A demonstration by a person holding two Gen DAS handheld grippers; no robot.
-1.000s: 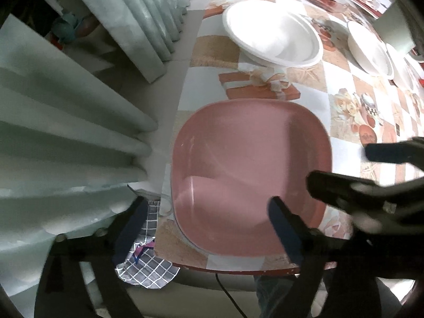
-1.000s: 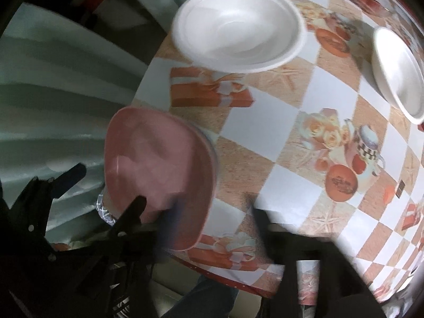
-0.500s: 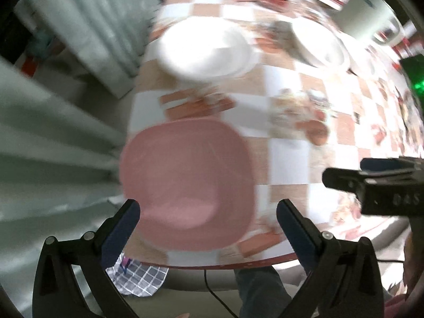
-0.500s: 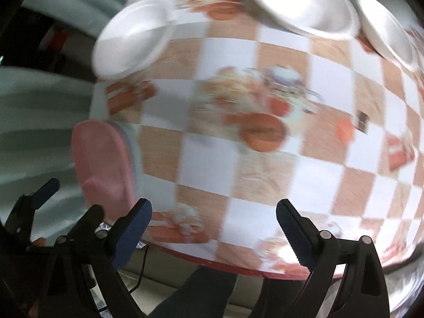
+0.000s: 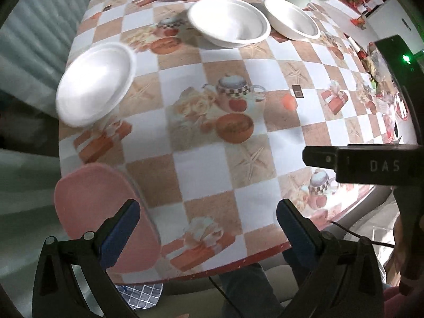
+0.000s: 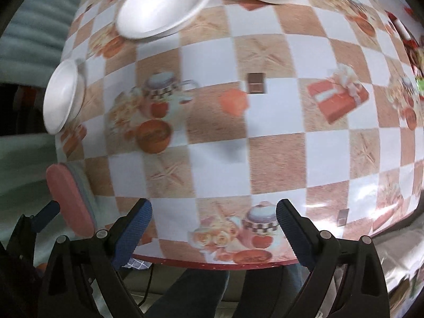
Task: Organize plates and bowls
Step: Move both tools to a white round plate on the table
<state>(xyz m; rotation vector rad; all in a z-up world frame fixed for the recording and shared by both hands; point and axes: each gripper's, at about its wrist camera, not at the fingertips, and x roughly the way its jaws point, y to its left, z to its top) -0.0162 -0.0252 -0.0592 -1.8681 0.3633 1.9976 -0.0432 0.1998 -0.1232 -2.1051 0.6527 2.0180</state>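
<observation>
Though near left tool [image 5: 205, 225], pink plate [image 5: 106, 212] apart.

Pink square plate [image 5: 100, 212] flat at the counter's near left corner; three empty white bowls upright, one [image 5: 95, 82] near left edge, two [image 5: 229, 23] [image 5: 291, 17] side by side farther back
</observation>
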